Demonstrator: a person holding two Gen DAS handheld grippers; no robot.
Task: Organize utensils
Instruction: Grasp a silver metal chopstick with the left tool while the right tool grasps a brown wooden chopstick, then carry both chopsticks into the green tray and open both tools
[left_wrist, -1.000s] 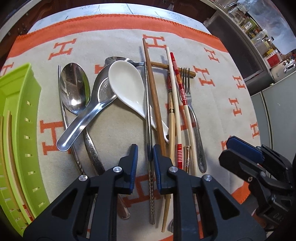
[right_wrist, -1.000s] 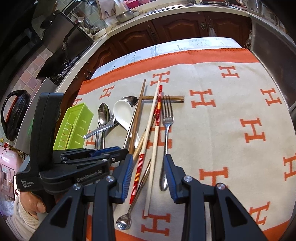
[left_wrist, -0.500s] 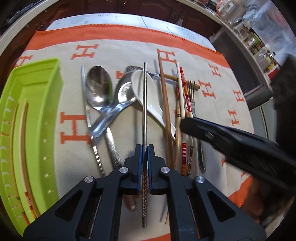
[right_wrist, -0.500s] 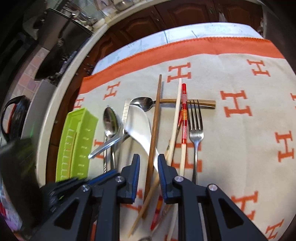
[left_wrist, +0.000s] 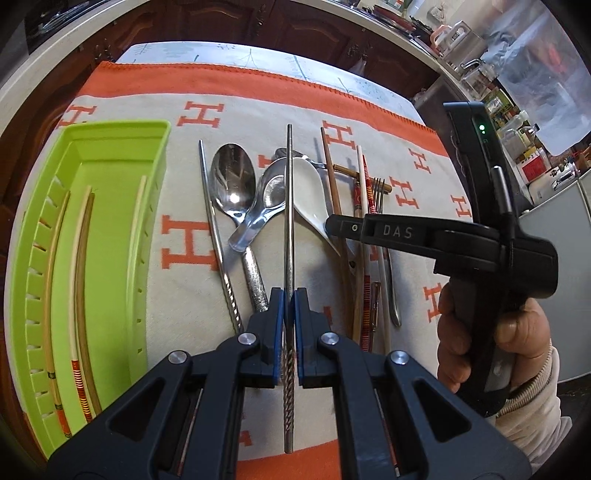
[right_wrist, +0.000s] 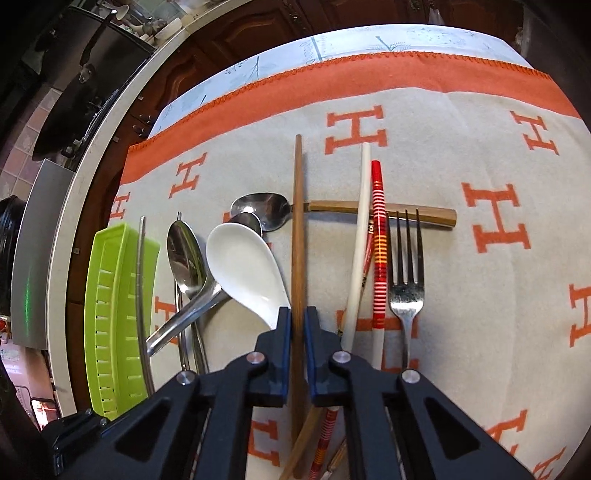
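Both grippers hold a chopstick. In the left wrist view the left gripper is clamped tight on a steel chopstick that runs straight up the middle of the frame, apparently lifted over the spoons. The green tray fills the left of that frame, with several chopsticks already lying in it. The right gripper reaches in from the right edge, a hand around its grip.

In the right wrist view the right gripper has its jaws nearly closed around a brown chopstick at frame centre; whether it has left the cloth I cannot tell. A white spoon lies just left of it. A cream chopstick, a red striped chopstick and a fork lie to its right.

The step in hand looks like sorting chopsticks into the tray. Next, the steel one should swing left and be laid lengthwise beside those in the tray, then the brown one should follow without dragging the spoon or its neighbours.
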